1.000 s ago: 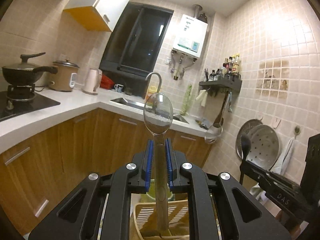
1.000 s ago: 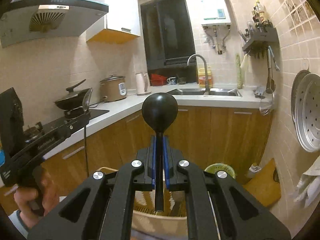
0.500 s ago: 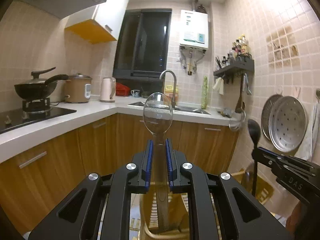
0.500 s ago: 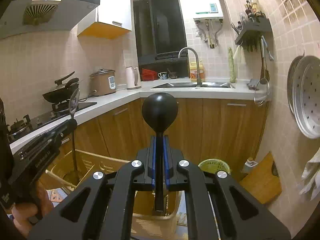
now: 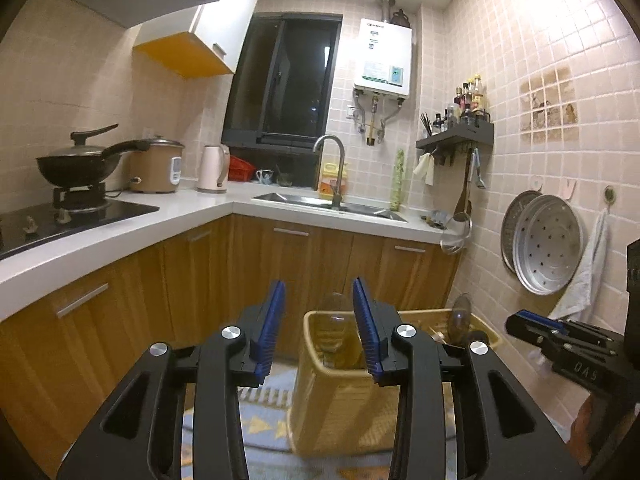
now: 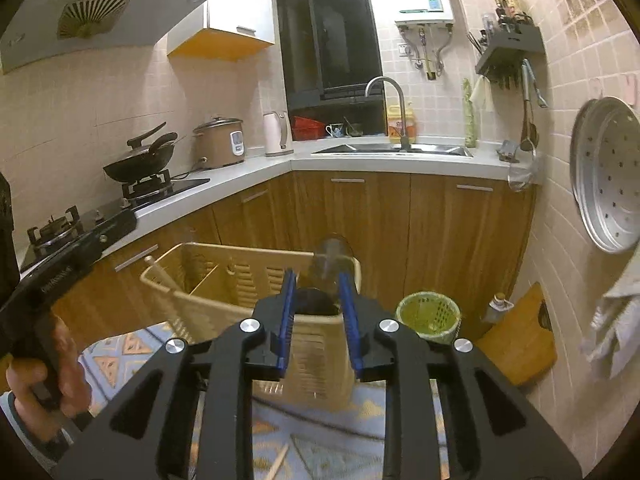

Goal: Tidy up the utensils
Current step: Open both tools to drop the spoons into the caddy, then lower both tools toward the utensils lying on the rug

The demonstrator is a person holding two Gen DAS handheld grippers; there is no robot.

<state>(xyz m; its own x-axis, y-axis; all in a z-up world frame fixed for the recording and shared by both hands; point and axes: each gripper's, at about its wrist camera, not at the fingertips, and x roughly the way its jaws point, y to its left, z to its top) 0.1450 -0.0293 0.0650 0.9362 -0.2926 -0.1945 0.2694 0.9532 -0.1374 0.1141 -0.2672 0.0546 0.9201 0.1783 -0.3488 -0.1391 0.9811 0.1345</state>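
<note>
Over the basket (image 5: 332,408) on the floor mat, both my grippers have just let go. My left gripper (image 5: 318,330) has its jaws parted with nothing pressed between the blue pads; half a second ago they pinched the steel spoon's handle. That spoon (image 5: 335,322) now shows blurred beyond the gap, its bowl just above the basket's near-left corner, so I judge it is dropping into that compartment. My right gripper (image 6: 317,312) has opened too, less widely, and the black ladle (image 6: 314,302) it held now sits low between the pads, its dark bowl at the basket's right end, with a smeared grey shape above it that I cannot identify for sure. In the left view the same end shows a blurred round shape at the rim. A wooden utensil (image 6: 158,272) leans at the basket's far-left rim.

So two utensils look delivered at once. Whether they have settled upright I cannot tell from the motion blur. Next, I would lift both grippers clear and look for remaining pieces, such as the stick (image 6: 280,458) on the mat.
</note>
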